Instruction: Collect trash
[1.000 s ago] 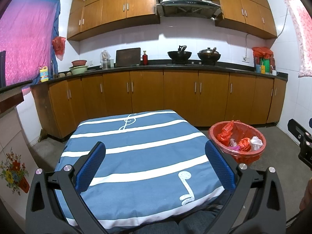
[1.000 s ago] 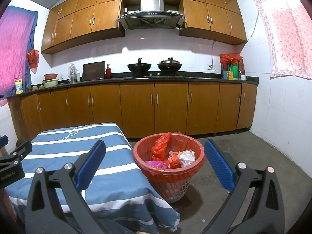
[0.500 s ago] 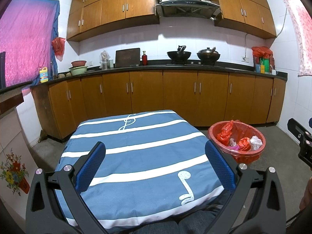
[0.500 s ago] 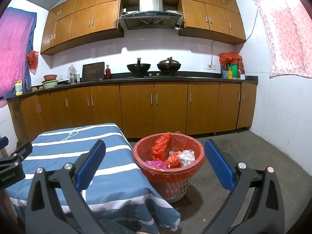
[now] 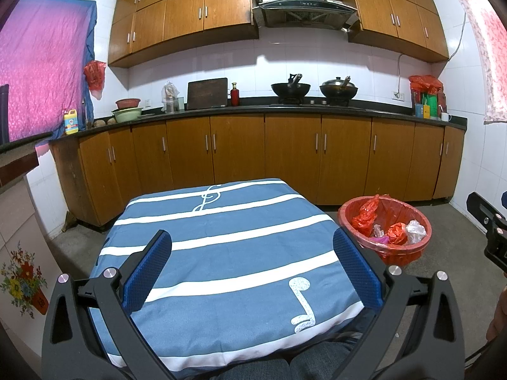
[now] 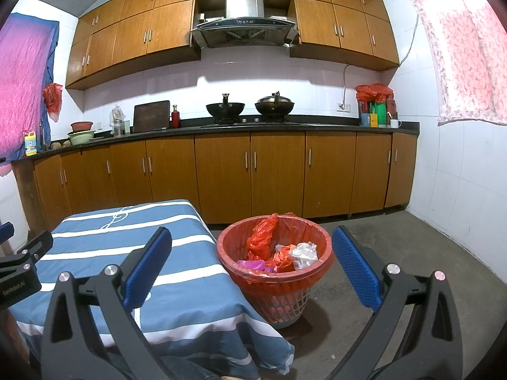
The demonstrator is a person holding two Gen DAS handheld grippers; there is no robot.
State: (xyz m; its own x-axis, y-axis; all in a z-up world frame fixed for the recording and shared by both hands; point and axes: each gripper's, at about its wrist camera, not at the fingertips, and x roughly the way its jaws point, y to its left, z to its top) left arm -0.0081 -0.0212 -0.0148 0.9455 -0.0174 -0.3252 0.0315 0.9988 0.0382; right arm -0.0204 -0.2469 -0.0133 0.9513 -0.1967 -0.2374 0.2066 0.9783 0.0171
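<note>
A red trash basket (image 6: 275, 297) with a red liner stands on the floor right of the table; it also shows in the left wrist view (image 5: 385, 247). Inside lie crumpled red bags (image 6: 263, 237), a white wad (image 6: 304, 253) and a purple piece (image 6: 252, 264). My left gripper (image 5: 252, 267) is open and empty above the blue striped tablecloth (image 5: 221, 253). My right gripper (image 6: 252, 261) is open and empty, held in front of the basket, with the basket between its fingers in view.
The table (image 6: 126, 253) with its striped cloth fills the left. Wooden base cabinets (image 6: 253, 174) and a dark counter with woks (image 6: 225, 107) run along the back wall. Grey concrete floor (image 6: 396, 253) lies to the right of the basket.
</note>
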